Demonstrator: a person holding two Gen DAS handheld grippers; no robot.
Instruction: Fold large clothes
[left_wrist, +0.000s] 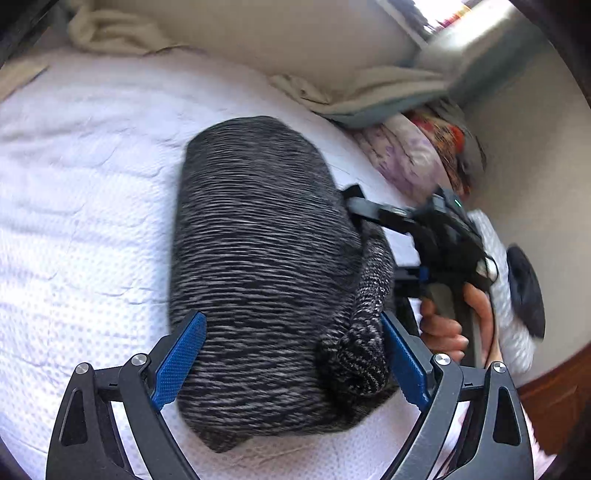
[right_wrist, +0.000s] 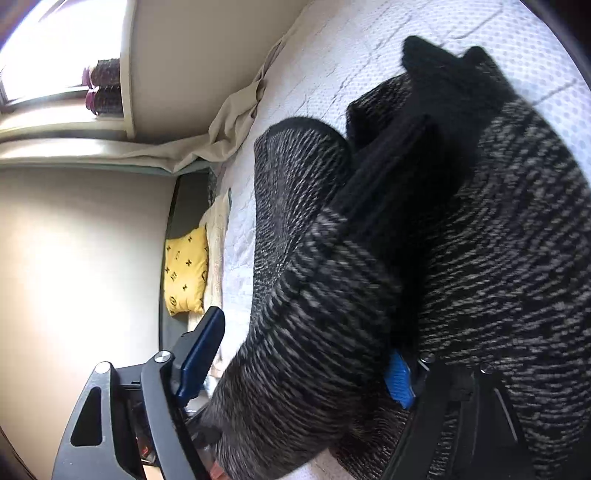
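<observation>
My left gripper (left_wrist: 291, 362) is spread wide, one blue pad on each side of the near end of the sweater (left_wrist: 266, 266), neither pad pressing the knit. The sweater lies as a folded bundle in the middle of the bed (left_wrist: 81, 192), on its white quilted cover. I judge the wide stance is meant to straddle the bundle before squaring it.

My right gripper (right_wrist: 306, 358) sits at the bundle's right edge, jaws apart. A sleeve fold (right_wrist: 314, 280) passes between them; the left pad stands clear, while the right pad is mostly buried under knit. Whether that pad presses the cloth cannot be determined. In the left view, my right hand (left_wrist: 454, 325) is blurred, and the collar side of the sweater is hidden.
</observation>
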